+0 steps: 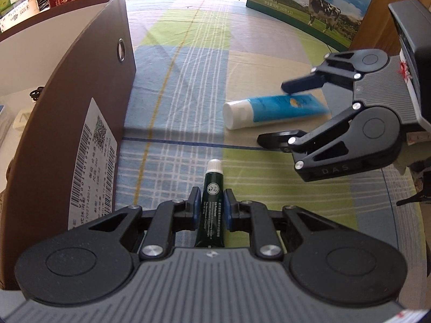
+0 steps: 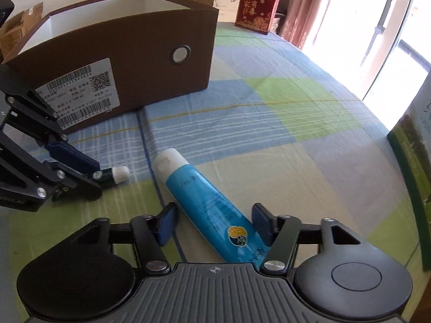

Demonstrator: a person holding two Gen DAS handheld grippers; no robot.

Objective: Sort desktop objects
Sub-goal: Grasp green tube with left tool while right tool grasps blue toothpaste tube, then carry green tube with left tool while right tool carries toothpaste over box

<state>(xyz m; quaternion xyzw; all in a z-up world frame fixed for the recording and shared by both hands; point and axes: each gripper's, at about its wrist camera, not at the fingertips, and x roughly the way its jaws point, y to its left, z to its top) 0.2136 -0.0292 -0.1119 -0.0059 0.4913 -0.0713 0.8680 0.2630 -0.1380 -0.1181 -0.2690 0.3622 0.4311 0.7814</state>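
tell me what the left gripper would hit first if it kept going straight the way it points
Probably the checked cloth. The left gripper, shut on the small dark green tube, points down at bare cloth ahead of the tube's white cap; the brown box stands off to its left. Depth is hard to judge.

This looks like a room in a home. A checked cloth (image 2: 269, 102) in blue, green and beige covers the work surface, pink curtains (image 2: 301, 8) hang beside a bright glass door (image 2: 390, 40), and household packaging stands around: a red gift bag (image 2: 256, 5), a milk carton box (image 1: 309, 5) and cardboard boxes (image 2: 16, 27).
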